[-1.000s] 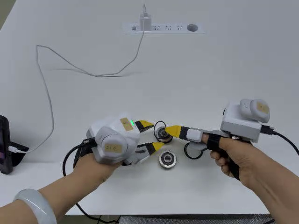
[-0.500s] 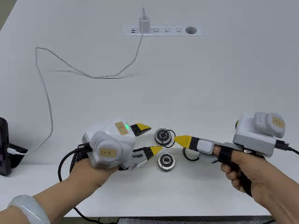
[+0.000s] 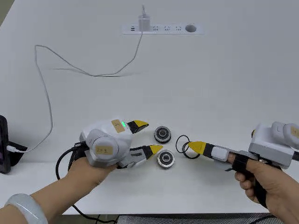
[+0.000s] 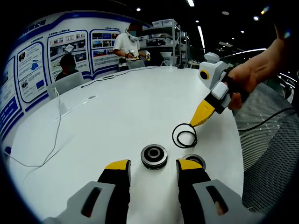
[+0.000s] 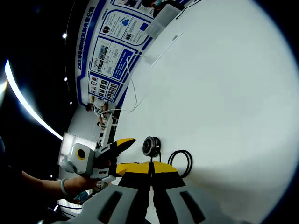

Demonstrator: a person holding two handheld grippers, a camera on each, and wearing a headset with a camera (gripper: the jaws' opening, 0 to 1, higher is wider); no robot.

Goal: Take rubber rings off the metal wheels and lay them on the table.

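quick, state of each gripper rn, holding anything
left gripper: open, holding nothing
right gripper: shut, tip at the rubber ring; whether it grips the ring cannot be told

Pretty sure I was in some tech lab or demo room. There was one huge white table with a power strip on it and blue info boards along the wall. A rack of storage boxes stood at the back under ceiling spotlights, with a person standing by the far end.

Before you: white table bearing far metal wheel, near metal wheel, loose rubber rings, power strip, cable.
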